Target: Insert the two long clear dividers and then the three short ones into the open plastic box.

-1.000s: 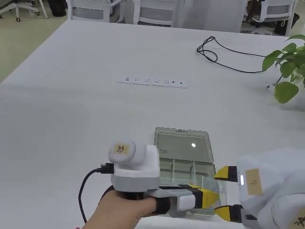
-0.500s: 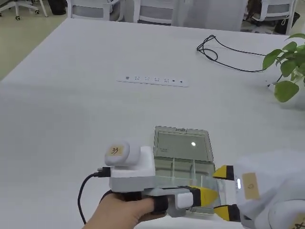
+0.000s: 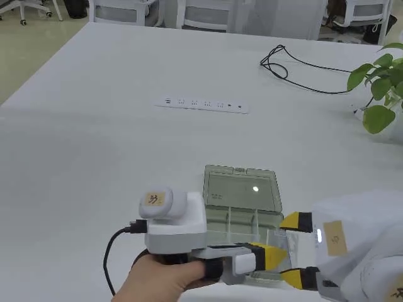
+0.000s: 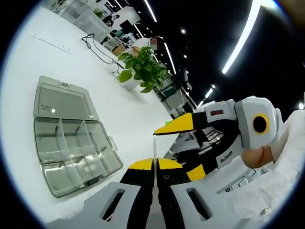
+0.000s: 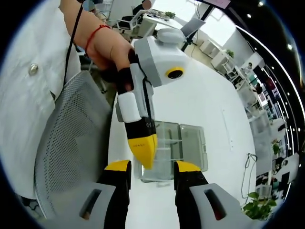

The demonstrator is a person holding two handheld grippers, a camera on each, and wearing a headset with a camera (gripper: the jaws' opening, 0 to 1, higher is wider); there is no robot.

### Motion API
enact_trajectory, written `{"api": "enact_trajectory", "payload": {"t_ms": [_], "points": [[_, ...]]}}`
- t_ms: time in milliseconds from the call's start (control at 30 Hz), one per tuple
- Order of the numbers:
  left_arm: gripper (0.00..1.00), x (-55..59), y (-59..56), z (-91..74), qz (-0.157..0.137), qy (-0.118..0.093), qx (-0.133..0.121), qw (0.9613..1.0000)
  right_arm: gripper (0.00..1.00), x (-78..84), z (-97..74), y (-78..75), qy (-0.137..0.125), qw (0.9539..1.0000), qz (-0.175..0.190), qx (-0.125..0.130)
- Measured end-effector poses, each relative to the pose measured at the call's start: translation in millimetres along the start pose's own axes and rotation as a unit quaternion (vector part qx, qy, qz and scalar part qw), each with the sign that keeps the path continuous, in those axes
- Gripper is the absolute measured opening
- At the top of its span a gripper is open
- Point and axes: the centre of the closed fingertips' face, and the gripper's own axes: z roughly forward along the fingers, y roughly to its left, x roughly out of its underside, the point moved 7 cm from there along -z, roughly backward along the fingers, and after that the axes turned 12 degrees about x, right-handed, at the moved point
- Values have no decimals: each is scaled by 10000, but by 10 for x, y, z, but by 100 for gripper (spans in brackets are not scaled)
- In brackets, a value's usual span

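The open plastic box (image 3: pixel 242 221) lies on the white table with its lid (image 3: pixel 242 189) folded back; clear dividers stand in its tray. In the left gripper view the box (image 4: pixel 71 152) sits at the left. My left gripper (image 3: pixel 272 257), held in a hand, is shut on a thin clear divider (image 4: pixel 154 148), seen edge-on above the jaws (image 4: pixel 155 164). The right gripper (image 3: pixel 295 249) stands open just right of it, its yellow fingertips either side of the divider (image 3: pixel 281 241). In the right gripper view the left gripper's tip (image 5: pixel 143 152) hangs between my open right gripper (image 5: pixel 152 167), above the box (image 5: pixel 183 138).
A white power strip (image 3: pixel 203 106) lies mid-table, a black cable (image 3: pixel 296 72) loops at the far right, and a green plant (image 3: pixel 381 88) stands at the right edge. Office chairs (image 3: pixel 201 16) line the far side. A grey mesh chair (image 5: pixel 71 143) is behind the left hand.
The left gripper's body has sunk a little and shifted slightly left, still gripping the divider. The right gripper has barely moved and stays open.
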Motion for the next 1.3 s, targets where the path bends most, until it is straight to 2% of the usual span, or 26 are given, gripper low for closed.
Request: {"api": "enact_trajectory", "payload": {"t_ms": [133, 233, 267, 333, 400, 433, 467, 600, 667, 700, 800, 867, 1000, 1300], "points": [[0, -5, -20, -16, 745, 283, -14, 9968, 36, 9, -62, -73, -244, 9982, 466, -273], [0, 2, -48, -27, 1024, 413, 58, 9939, 33, 38, -105, -131, -350, 9960, 642, -515], [0, 1, -57, -37, 1270, 492, 119, 9906, 32, 41, -123, -143, -420, 9941, 752, -665], [0, 7, -79, -48, 1565, 635, 174, 9855, 29, 47, -145, -158, -510, 9905, 921, -885], [0, 12, -126, -55, 1895, 797, 320, 9781, 27, 55, -166, -190, -603, 9861, 1106, -1086], [0, -4, -152, -57, 2142, 829, 390, 9725, 26, 57, -180, -212, -648, 9842, 1151, -1182], [0, 3, -167, -70, 2216, 888, 423, 9702, 25, 58, -187, -225, -679, 9827, 1175, -1259], [0, -27, -249, -101, 2536, 878, 652, 9611, 20, 57, -213, -239, -740, 9744, 1294, -1686], [0, -27, -286, -114, 2642, 971, 757, 9566, 16, 21, -232, -214, -826, 9661, 1421, -1990], [0, -35, -313, -116, 2804, 1006, 842, 9509, 15, 7, -237, -209, -857, 9625, 1447, -2131], [0, -42, -362, -125, 2873, 1077, 923, 9473, 13, -28, -238, -196, -896, 9586, 1392, -2317], [0, -38, -390, -125, 3046, 1145, 985, 9404, 11, -55, -238, -170, -909, 9551, 1382, -2460], [0, -30, -409, -132, 3124, 1188, 1030, 9369, 8, -95, -246, -119, -942, 9490, 1353, -2688], [0, -6, -434, -149, 3187, 1209, 1094, 9337, 3, -101, -250, -99, -960, 9444, 1415, -2809]]}}
